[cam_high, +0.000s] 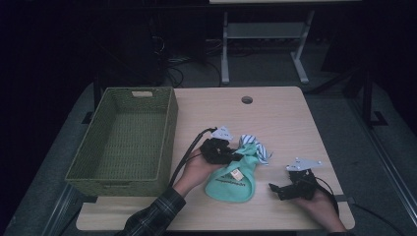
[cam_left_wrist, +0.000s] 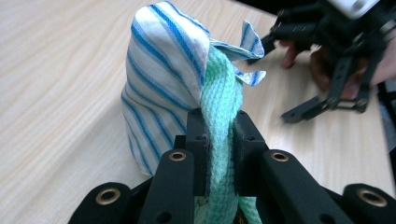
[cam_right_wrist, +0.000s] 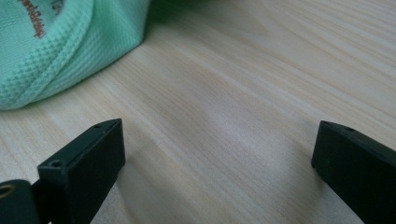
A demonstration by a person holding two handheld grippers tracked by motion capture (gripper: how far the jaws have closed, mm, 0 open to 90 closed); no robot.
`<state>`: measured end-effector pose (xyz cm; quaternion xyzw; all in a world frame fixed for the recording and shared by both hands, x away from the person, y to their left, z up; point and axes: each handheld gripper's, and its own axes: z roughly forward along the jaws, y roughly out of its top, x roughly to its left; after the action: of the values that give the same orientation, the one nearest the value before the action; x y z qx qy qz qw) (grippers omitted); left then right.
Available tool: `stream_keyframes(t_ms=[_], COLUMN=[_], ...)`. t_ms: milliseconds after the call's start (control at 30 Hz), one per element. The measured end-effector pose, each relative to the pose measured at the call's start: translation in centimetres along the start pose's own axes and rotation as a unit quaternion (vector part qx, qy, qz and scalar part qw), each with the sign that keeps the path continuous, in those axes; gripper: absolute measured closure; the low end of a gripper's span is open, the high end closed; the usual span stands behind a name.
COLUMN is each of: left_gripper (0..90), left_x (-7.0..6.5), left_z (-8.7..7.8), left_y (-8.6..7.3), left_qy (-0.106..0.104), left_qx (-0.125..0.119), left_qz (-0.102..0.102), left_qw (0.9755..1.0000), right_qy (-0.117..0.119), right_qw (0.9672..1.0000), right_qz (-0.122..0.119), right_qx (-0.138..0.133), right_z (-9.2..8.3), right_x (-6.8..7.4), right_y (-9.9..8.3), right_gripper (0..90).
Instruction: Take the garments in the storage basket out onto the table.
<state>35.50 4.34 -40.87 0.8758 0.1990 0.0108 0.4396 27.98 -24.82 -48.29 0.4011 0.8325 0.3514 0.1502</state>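
Note:
A mint-green knitted cloth (cam_high: 231, 181) lies bunched on the wooden table near its front edge, with a blue-and-white striped cloth (cam_high: 254, 145) at its far end. My left gripper (cam_high: 235, 156) is shut on a fold of the green cloth (cam_left_wrist: 219, 135), pinched between both pads, and the striped cloth (cam_left_wrist: 159, 84) stands up just beyond the jaws. My right gripper (cam_high: 273, 189) rests low over the table to the right of the green cloth (cam_right_wrist: 51, 51), open, with bare wood between its fingers (cam_right_wrist: 88, 158). The same right gripper (cam_left_wrist: 299, 109) shows farther off in the left gripper view.
A green woven basket (cam_high: 167, 132) stands at the table's left side, right beside my left forearm. A round cable hole (cam_high: 247, 100) sits near the table's far edge. A plaid sleeve (cam_high: 152, 216) comes in at the bottom.

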Motion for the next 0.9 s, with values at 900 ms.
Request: stream_keyframes(t_ms=[900], left_gripper=[72.6], left_x=[1.6], left_z=[3.8], left_y=[-3.4], left_qy=[0.057], left_qx=[0.072], left_qz=[0.007], left_qw=[0.9957], right_qy=[0.0], right_qw=[1.0], right_qz=[-0.001], right_qx=[0.0], right_z=[0.0], right_x=[0.0], right_y=[0.0], right_gripper=[2.3])
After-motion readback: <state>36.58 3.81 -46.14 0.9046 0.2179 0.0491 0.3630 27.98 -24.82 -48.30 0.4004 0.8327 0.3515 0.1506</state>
